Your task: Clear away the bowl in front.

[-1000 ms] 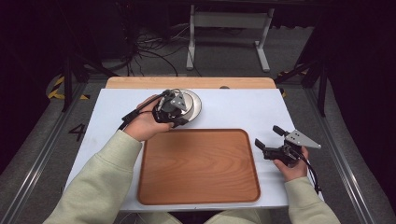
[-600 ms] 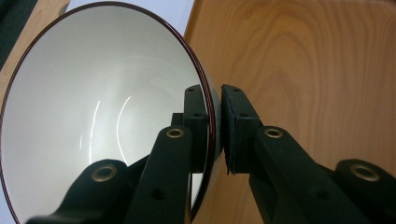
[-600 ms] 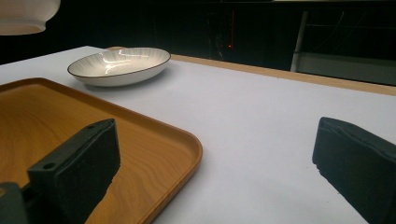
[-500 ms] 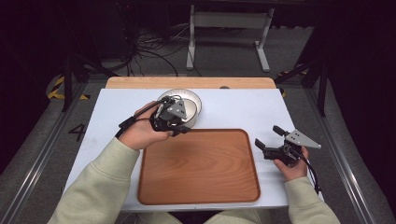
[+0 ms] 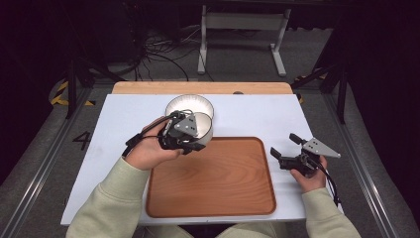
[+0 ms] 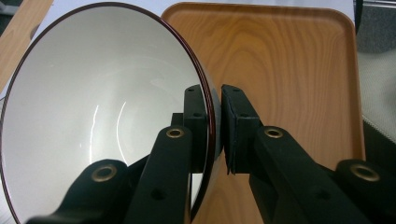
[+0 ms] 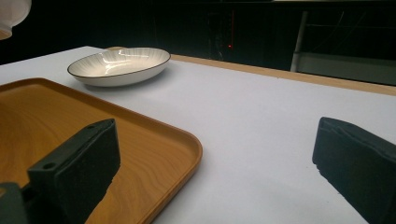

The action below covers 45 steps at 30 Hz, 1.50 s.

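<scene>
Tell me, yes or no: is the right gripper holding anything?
No: in the right gripper view, the right gripper stands wide open with bare table between its jaws.

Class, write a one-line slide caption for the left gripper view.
Left claw shut on the rim of a white bowl, lifted above the wooden tray.

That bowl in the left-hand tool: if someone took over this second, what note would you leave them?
Left gripper: shut on the rim of the white bowl, held lifted at the far left corner of the wooden tray.
Right gripper: open, holding nothing, just right of the tray.
A ribbed dish sits on the table behind the tray.
Done: bowl gripped and lifted.
Left: probably set it on the tray and let go.
</scene>
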Each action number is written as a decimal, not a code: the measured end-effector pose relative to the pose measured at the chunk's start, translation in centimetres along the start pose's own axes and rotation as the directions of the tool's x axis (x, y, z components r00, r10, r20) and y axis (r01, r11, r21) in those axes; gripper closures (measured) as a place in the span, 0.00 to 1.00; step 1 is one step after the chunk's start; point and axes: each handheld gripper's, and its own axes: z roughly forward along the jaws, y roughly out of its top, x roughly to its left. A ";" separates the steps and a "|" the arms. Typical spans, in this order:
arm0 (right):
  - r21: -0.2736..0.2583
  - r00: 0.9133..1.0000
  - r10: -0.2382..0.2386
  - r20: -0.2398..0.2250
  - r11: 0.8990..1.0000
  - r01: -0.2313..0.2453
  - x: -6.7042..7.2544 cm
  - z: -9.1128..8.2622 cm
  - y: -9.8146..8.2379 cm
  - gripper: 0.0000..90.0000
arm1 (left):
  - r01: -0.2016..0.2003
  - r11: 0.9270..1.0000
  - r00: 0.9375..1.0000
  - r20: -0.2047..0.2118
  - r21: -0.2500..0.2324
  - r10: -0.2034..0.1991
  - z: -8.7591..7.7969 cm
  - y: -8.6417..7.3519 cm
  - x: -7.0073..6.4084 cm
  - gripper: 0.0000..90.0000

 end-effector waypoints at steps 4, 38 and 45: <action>0.000 1.000 0.001 0.000 1.000 -0.001 0.0 0.0 0.0 0.02 | -0.009 1.000 1.000 0.001 -0.003 0.009 0.0 -0.2 -0.7 0.91; 0.001 1.000 -0.014 -0.006 1.000 0.014 0.1 0.0 0.0 0.02 | -0.110 0.992 0.985 0.140 0.065 0.100 3.2 -0.2 -3.0 0.91; 0.001 1.000 -0.014 -0.006 1.000 0.014 0.1 0.0 0.0 0.02 | -0.129 0.988 0.980 0.166 0.087 0.113 4.0 -0.1 -3.4 0.91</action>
